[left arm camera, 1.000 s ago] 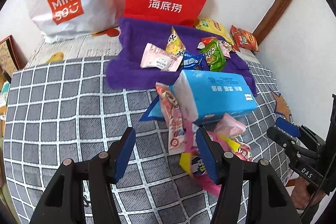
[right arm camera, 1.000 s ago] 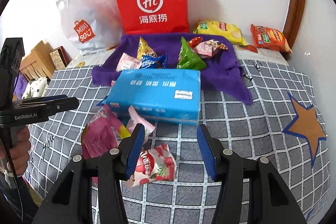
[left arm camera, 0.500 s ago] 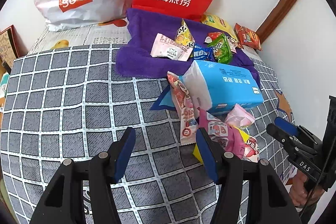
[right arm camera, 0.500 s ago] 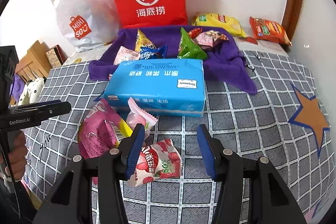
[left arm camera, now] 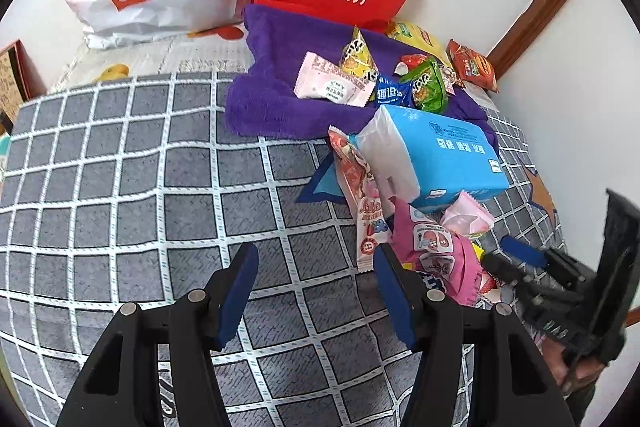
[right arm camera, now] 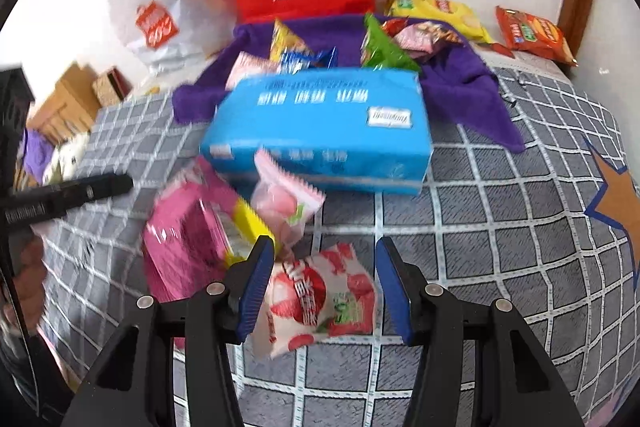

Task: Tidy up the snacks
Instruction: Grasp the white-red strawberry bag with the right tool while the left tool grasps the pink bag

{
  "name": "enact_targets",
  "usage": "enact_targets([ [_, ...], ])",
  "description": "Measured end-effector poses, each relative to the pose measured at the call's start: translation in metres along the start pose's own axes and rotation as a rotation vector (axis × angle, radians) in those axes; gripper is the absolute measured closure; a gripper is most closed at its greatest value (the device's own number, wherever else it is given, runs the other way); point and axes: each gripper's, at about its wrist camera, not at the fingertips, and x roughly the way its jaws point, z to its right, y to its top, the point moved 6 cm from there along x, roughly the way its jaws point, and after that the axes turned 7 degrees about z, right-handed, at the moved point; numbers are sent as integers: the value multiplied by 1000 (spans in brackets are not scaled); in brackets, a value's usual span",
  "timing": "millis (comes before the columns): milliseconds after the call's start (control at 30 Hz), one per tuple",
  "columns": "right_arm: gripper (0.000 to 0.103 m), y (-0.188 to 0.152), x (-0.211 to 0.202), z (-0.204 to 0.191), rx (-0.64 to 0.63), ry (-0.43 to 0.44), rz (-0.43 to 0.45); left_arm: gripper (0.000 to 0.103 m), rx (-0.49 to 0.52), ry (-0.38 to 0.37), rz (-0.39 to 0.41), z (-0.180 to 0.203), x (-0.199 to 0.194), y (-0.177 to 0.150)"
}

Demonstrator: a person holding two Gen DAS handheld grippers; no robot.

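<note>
The strawberry packet [right arm camera: 320,301] lies flat between the spread jaws of the right gripper [right arm camera: 325,285], its print blurred; red-and-white with a green corner. Its left edge hides behind the left jaw. The pink pouch [right arm camera: 188,239] sits left of the jaws, the tissue pack [right arm camera: 324,131] ahead. The left gripper [left arm camera: 314,291] hangs with jaws spread and nothing between them, over the checked cloth [left arm camera: 140,187].

Both views are bright and evenly lit, with soft shadows. Fisheye bending grows toward the black rim from 12 round to 6 o'clock. The right wrist view shows motion blur; the left stays sharp.
</note>
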Motion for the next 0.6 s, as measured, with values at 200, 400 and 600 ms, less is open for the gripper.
enact_targets([
  [200,37,-20,15,0,10,32,-23,45,-9,-24,-15,2,5,-3],
  [400,53,-20,16,-11,-58,-6,43,45,-3,-54,4,8,3,-4],
  [600,72,-19,9,-9,-72,7,73,45,30,-119,47,25,-9,-2],
])
